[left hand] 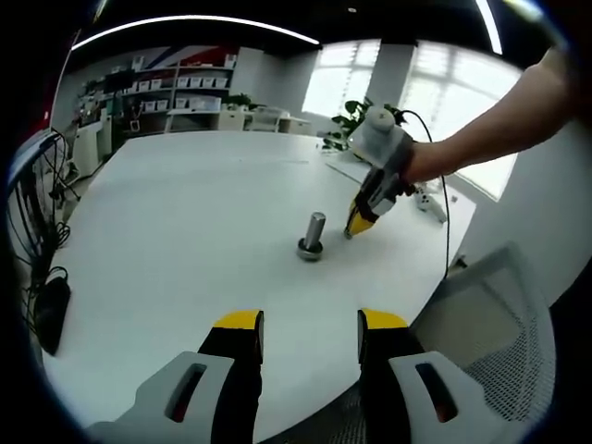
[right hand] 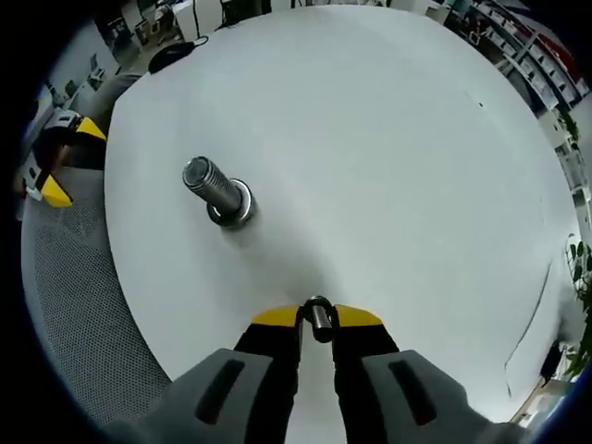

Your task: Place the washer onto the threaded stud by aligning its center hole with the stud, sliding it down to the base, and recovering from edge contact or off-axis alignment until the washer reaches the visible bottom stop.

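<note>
Small grey metal washer being pinched edge-on between the yellow tips of the right gripper, low over the white round table. Upright silver threaded stud standing on its flanged base, lying ahead and to the left of the washer, apart from it, long axis vertical. Right gripper sitting just beside the stud, much nearer than the left gripper, hanging back at the table edge, jaws parted, gripping nothing. Judging washer not yet over the stud top; lifting and levelling probably needed.
</note>
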{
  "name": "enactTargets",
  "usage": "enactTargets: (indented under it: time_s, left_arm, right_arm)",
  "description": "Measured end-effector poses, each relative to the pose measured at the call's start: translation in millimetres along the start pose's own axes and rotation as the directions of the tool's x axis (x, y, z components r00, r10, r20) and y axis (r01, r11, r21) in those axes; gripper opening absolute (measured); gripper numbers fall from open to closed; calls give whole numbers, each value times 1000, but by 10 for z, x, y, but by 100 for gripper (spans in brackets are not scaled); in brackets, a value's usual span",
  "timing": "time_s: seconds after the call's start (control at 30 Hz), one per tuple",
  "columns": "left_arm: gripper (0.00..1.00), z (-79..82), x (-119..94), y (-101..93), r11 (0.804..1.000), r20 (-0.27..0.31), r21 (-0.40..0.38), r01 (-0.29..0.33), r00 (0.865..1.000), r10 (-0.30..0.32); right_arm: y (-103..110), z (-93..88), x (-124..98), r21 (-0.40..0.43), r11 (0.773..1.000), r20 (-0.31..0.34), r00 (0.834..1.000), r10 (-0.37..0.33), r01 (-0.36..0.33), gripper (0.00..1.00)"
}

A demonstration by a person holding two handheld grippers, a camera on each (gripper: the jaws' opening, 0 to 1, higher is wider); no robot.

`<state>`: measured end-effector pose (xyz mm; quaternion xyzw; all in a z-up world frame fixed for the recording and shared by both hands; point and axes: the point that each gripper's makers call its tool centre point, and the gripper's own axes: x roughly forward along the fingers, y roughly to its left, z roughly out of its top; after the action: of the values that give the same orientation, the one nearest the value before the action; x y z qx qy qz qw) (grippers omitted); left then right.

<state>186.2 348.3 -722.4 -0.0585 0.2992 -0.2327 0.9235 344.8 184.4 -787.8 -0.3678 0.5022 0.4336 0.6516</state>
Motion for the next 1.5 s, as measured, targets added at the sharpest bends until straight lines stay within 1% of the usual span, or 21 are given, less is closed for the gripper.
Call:
enactTargets:
  time_s: [0.2,0.3,0.53,0.93,1.23,1.5]
  left_arm:
    - [39,-1,2,-9,1000,-1,1,4,1000,-4]
    - [39,0,1,-17,1000,-4,4,7,1000,-7]
    - [39,-4,1,-16,1000,-6,3,7,1000,-7]
    - [39,-20,8,4,1000,-12,-2,-7,1000,7]
    - [39,-35,12,27,1000,-21,-1,-22,1000,22]
    - [39,-56,10,70,999,-32,-2,-47,998,47]
  right_arm:
    - [-6,16,6,-7,1000,7,1000,-2,2,15]
    - [2,39,6,4,1000,19,1000,2,-2,16]
    - [4,8,47,-5,1000,0,1000,0,0,18]
    - [-20,21,12,-2,1000,28,1000,0,0,22]
    - [-27,-49,-60,2,1000,64,998,7,-8,24]
    - [8,-163,-97,6,1000,88,996,16,-16,25]
